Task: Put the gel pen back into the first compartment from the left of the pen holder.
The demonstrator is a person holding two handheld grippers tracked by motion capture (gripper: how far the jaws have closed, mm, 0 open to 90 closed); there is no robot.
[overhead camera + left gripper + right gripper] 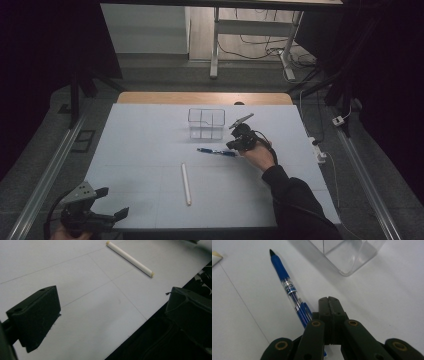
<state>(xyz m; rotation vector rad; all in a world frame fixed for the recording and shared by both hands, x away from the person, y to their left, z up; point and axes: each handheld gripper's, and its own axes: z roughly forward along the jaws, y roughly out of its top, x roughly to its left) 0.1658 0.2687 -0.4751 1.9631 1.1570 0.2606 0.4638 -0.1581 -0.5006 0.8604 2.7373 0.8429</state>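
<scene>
The right gripper (pixel 329 301) sits low centre in its own view with its jaws pressed flat together and nothing between them; the blue pen (pixel 289 290) lies just to their left on the worktop (pixel 150 150), apparently missed. In the high view the pen (pixel 216 151) rests centre right, below the clear organiser (pixel 206 123). A good pickup likely needs the jaws reopened and straddling the barrel before closing. The left gripper (pixel 111 203), lower left, stands wide open, holding nothing.
</scene>
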